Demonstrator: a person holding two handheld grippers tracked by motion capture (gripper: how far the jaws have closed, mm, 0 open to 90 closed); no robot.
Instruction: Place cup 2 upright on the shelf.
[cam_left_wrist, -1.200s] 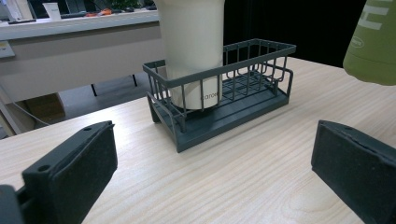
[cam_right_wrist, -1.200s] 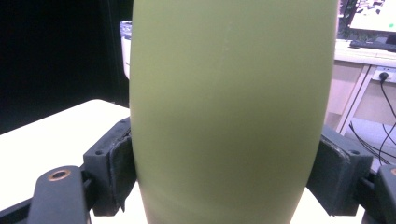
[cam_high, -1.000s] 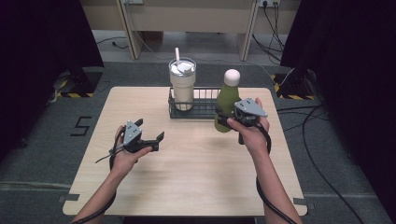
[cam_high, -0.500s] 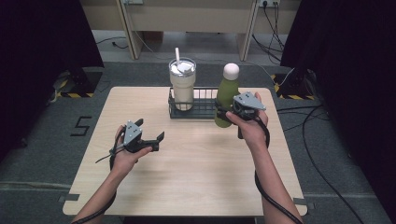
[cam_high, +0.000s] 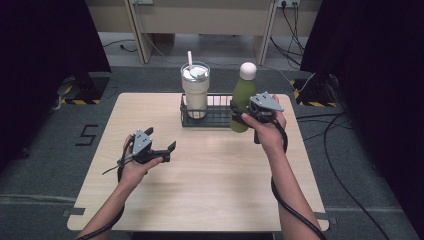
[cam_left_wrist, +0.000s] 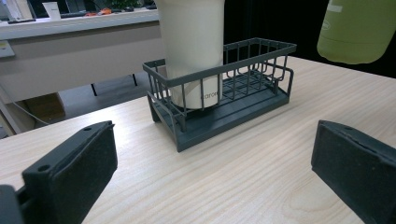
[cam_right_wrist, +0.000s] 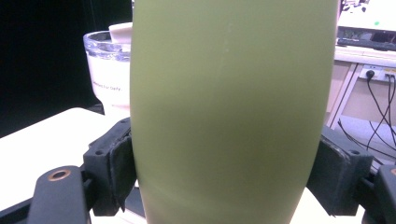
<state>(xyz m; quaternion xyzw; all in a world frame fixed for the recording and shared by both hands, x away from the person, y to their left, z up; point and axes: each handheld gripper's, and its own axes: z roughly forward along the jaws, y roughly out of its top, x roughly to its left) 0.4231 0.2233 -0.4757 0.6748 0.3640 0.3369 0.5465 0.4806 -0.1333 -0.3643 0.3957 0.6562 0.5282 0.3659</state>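
Two grippers up: right gripper (cam_high: 239, 114) clamped on bottle (cam_high: 242, 98) beside rack (cam_high: 210, 118); left gripper (cam_high: 162, 145) spread wide, nothing held.

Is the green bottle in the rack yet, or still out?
Out. The green bottle hangs upright, off the table, in the right tongs beside the rack.

The green bottle (cam_right_wrist: 233, 112) overruns the frame; tumbler (cam_right_wrist: 108, 70) lettering seems too blurred to read.
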